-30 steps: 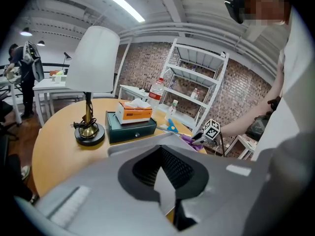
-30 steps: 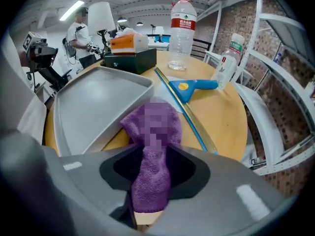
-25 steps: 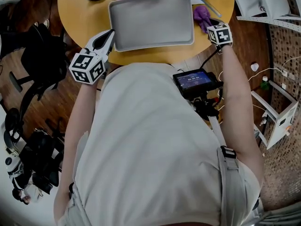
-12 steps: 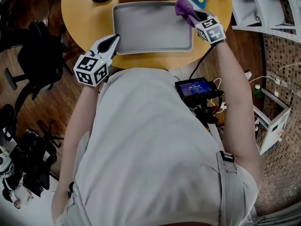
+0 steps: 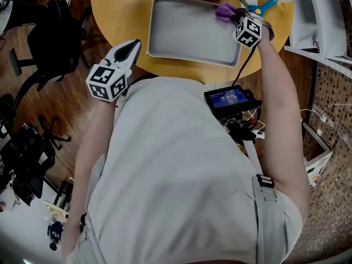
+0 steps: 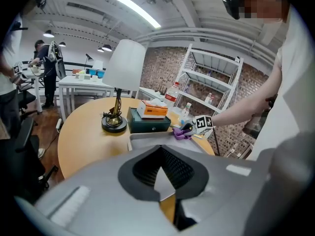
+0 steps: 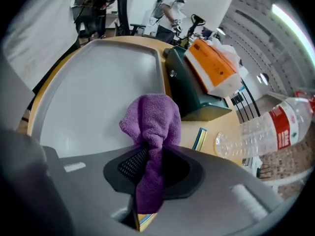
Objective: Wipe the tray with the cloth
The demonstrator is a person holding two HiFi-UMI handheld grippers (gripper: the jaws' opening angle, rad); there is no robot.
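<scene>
Table (image 5: 113, 18), round and yellow-topped, fills the upper part of the head view, with a person's pale shirt (image 5: 176, 175) taking up most of the picture below it. A grey rectangular tray (image 5: 187, 34) lies on the table just in front of the person, its inside bare. Beyond it a lamp (image 6: 123, 77) with a white shade and brass stem stands on the tabletop, just beside a dark green box (image 7: 192, 92) that bears an orange-and-white pack (image 7: 216, 65). A clear plastic bottle (image 7: 266, 127) with a red label lies on its side near the box.

The left gripper (image 5: 132, 45) hangs off the table's near left edge, beside the tray and apart from it, its jaws pressed together with nothing between them. The right gripper (image 5: 237, 16) points steeply down at the tray's far right corner, its jaws pinching a purple cloth (image 7: 152, 122). The cloth bunches out past the jaw tips over that corner, close to the green box; whether it presses on the tray's surface cannot be told. A blue-handled tool (image 5: 264, 5) lies on the table just beyond the right gripper.
</scene>
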